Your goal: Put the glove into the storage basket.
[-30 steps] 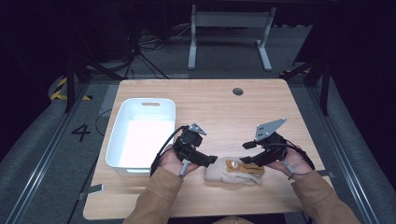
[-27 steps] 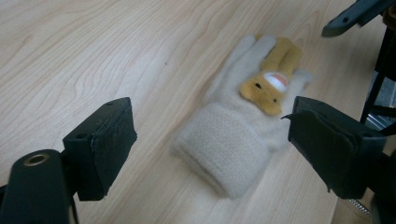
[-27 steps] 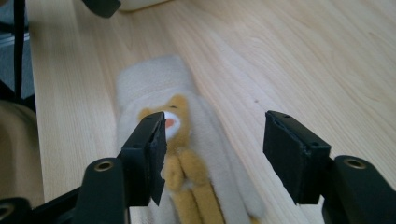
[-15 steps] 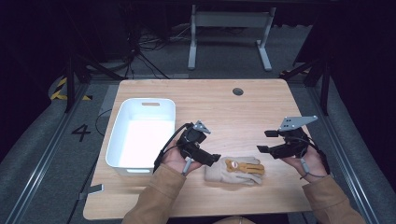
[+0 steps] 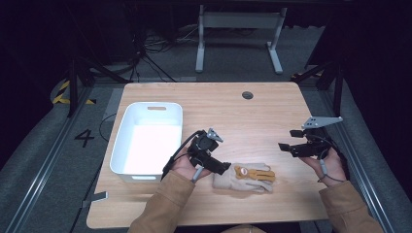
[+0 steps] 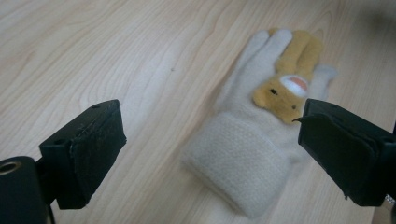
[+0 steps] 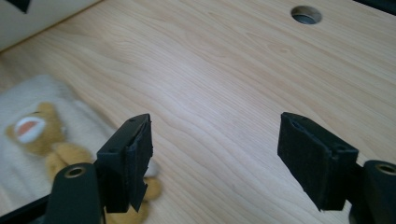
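A cream knitted glove [image 5: 245, 177] with a yellow bear on its back lies flat near the table's front edge. My left gripper [image 5: 221, 167] sits at the glove's cuff end. In the left gripper view the jaws [image 6: 212, 121] stand wide apart with the glove [image 6: 243, 154] on the wood between them, untouched; they have just been closing slightly. My right gripper [image 5: 290, 140] hovers off to the glove's right, open and empty, its jaws having just been opening. In the right gripper view [image 7: 217, 128] bare wood lies between the jaws, with the glove [image 7: 37, 135] at the left.
A white plastic bin [image 5: 145, 109] stands on the table's left half, just left of my left hand. A round cable hole [image 5: 247, 95] sits near the far edge. Black desk legs and cables stand on the dark floor beyond the table.
My right gripper has pulled away to the right from over the glove and opened wider. The glove stays flat on the table. The left hand has hardly moved.
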